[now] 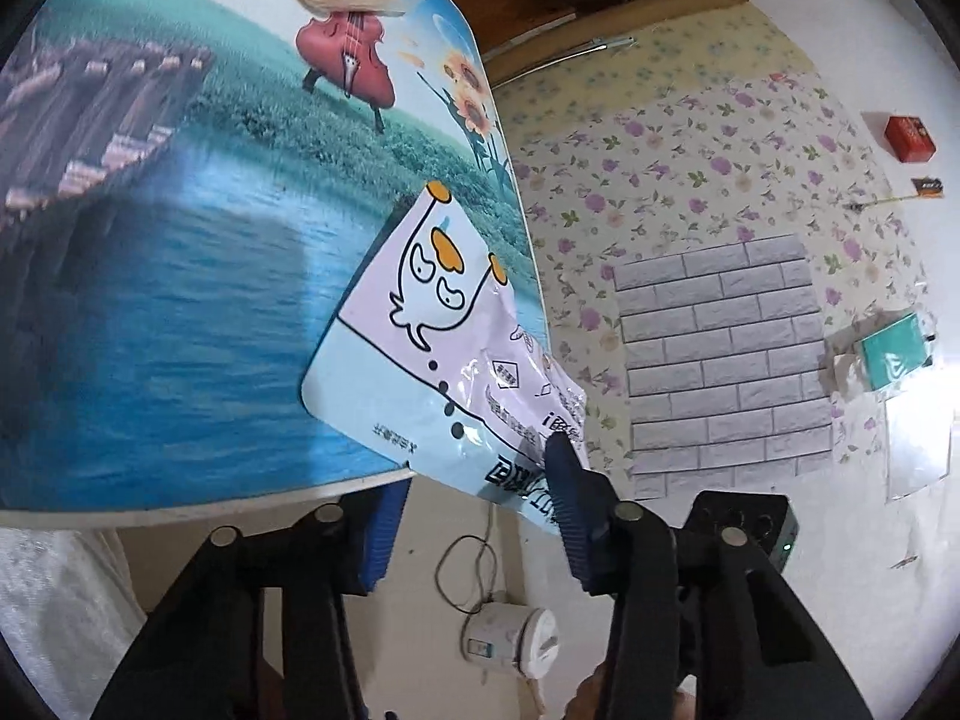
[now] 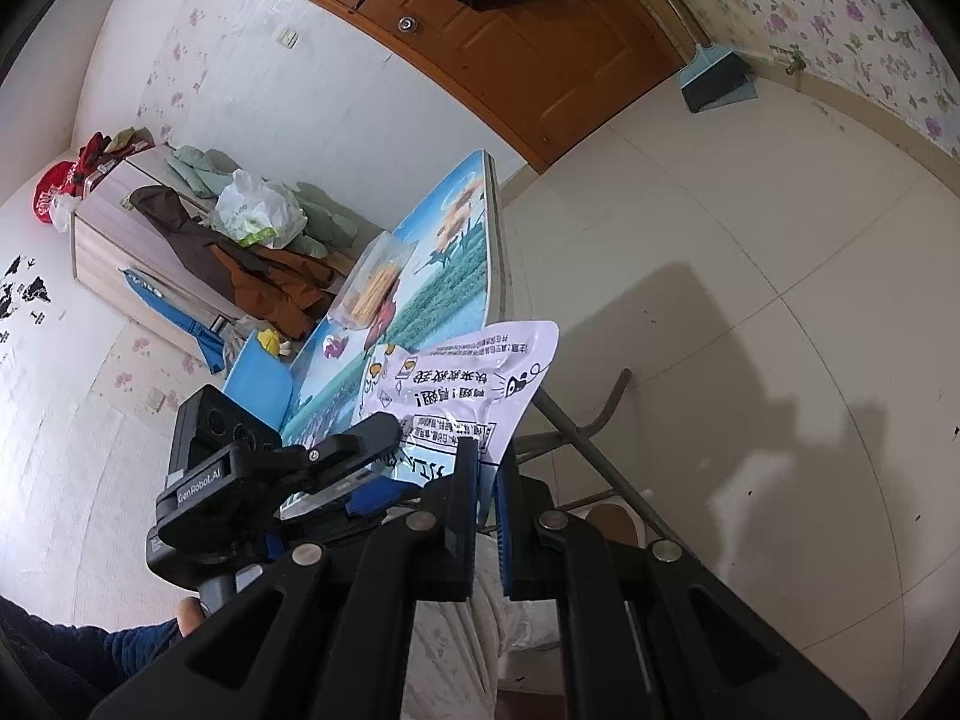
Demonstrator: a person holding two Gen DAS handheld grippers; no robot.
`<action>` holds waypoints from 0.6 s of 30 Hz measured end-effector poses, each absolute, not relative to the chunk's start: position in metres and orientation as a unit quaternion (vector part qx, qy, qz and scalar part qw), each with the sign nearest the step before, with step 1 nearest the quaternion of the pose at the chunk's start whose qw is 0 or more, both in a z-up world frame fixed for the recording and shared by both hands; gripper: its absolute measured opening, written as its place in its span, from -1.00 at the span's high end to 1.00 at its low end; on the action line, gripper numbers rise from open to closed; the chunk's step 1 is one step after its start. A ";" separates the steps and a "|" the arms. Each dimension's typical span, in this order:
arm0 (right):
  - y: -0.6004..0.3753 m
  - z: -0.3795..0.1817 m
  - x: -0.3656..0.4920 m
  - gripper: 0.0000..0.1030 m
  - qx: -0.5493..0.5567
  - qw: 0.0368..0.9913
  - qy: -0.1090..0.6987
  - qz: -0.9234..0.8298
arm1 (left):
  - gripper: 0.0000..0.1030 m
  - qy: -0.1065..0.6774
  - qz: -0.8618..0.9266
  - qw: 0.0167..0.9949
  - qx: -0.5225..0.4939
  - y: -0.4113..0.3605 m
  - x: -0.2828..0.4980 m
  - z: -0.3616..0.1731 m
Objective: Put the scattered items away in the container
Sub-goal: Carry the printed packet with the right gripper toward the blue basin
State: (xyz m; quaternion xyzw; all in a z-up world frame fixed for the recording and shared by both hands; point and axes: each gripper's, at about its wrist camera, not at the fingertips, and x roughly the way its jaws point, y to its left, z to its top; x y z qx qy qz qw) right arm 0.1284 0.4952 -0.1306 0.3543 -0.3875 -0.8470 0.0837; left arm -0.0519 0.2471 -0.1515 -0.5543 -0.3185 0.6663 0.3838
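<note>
I am pinching the snack packet (image 2: 456,384) in my shut right hand-held gripper (image 2: 486,516) while my half-closed left hand-held gripper (image 1: 474,516) is straddling its overhanging near end at the bench (image 1: 180,300) edge

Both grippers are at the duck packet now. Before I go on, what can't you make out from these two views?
- Container: in neither view; nothing shows where the packet should go.
- Left gripper: in the left wrist view one finger runs under the table edge, so its contact is hidden.
- Right gripper: its pads' contact on the packet is hidden by its own fingers.
- Clear bag of sticks: cut off in the left view, small in the right.
</note>
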 end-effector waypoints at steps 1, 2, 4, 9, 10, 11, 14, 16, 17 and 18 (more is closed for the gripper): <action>0.495 -0.132 0.129 0.89 0.355 0.084 -0.389 -0.846 | 0.30 -0.321 0.664 0.387 -0.553 0.246 -0.051 -0.152; 0.495 -0.133 0.130 0.89 0.356 0.083 -0.391 -0.845 | 0.33 -0.323 0.662 0.390 -0.552 0.246 -0.050 -0.153; 0.495 -0.136 0.131 0.89 0.356 0.083 -0.393 -0.843 | 0.42 -0.321 0.660 0.398 -0.551 0.247 -0.048 -0.153; 0.494 -0.134 0.132 0.88 0.347 0.092 -0.399 -0.844 | 0.81 -0.308 0.667 0.433 -0.523 0.253 -0.044 -0.138; 0.494 -0.132 0.132 0.88 0.344 0.093 -0.397 -0.846 | 0.81 -0.306 0.668 0.438 -0.517 0.252 -0.044 -0.134; 0.493 -0.129 0.132 0.87 0.341 0.095 -0.395 -0.848 | 0.80 -0.307 0.669 0.439 -0.516 0.252 -0.045 -0.133; 0.490 -0.123 0.130 0.87 0.340 0.098 -0.387 -0.851 | 0.78 -0.311 0.671 0.440 -0.510 0.247 -0.046 -0.129; 0.486 -0.120 0.128 0.87 0.340 0.100 -0.382 -0.853 | 0.78 -0.308 0.676 0.440 -0.505 0.244 -0.045 -0.126; 0.485 -0.118 0.127 0.87 0.340 0.101 -0.383 -0.853 | 0.78 -0.306 0.678 0.441 -0.502 0.242 -0.044 -0.124; 0.483 -0.117 0.127 0.87 0.339 0.101 -0.384 -0.853 | 0.78 -0.304 0.681 0.441 -0.500 0.239 -0.044 -0.122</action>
